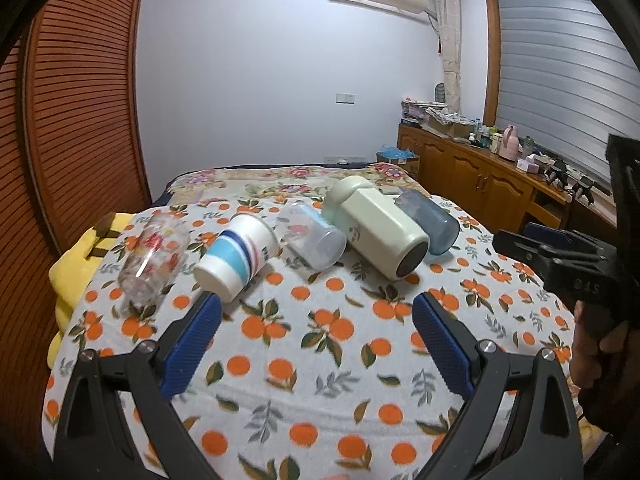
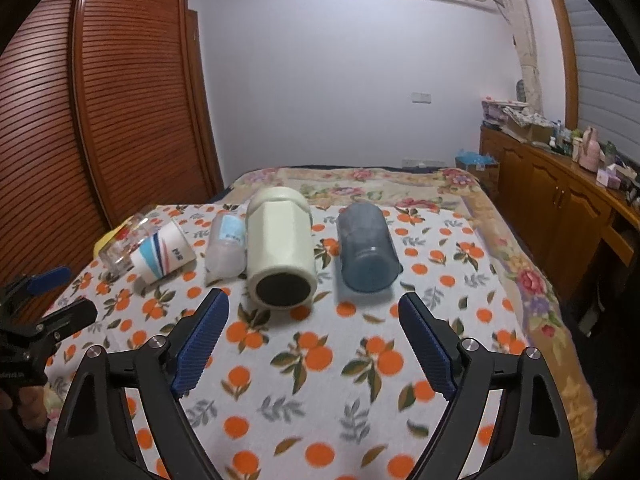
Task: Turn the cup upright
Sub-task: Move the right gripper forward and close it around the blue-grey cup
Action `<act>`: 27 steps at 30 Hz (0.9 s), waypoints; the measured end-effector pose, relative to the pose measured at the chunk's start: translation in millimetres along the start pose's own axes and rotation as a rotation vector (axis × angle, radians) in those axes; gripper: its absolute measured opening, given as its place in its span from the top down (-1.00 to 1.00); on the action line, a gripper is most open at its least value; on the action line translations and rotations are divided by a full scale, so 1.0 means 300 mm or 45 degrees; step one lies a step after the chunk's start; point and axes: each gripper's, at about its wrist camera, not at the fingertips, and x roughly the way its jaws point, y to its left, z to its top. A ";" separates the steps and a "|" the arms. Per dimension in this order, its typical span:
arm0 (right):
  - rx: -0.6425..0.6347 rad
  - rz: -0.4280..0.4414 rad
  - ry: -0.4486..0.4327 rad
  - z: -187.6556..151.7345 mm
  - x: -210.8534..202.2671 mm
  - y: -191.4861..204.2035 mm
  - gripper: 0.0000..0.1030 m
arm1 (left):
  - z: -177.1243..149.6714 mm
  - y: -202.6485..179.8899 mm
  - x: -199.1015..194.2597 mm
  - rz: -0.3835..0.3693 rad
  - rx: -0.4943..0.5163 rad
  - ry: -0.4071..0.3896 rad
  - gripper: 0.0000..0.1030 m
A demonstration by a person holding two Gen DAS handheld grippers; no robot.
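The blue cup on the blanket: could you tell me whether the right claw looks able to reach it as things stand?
Probably yes. The blue cup lies on its side just ahead of the open right claw, slightly to its right, with only bare blanket between. The cream bottle lies apart to the left.

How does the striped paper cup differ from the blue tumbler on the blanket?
The striped paper cup is opaque white with blue and red bands; the blue tumbler is tinted and see-through. The paper cup lies second from the left in the row, the tumbler at the far right. The paper cup tapers more. Both lie on their sides on the orange-print blanket, ungripped.
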 end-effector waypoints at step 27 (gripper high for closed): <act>-0.066 -0.036 0.314 0.219 0.452 -0.177 -0.60 | 0.153 -0.013 0.302 -0.090 0.095 0.068 -0.88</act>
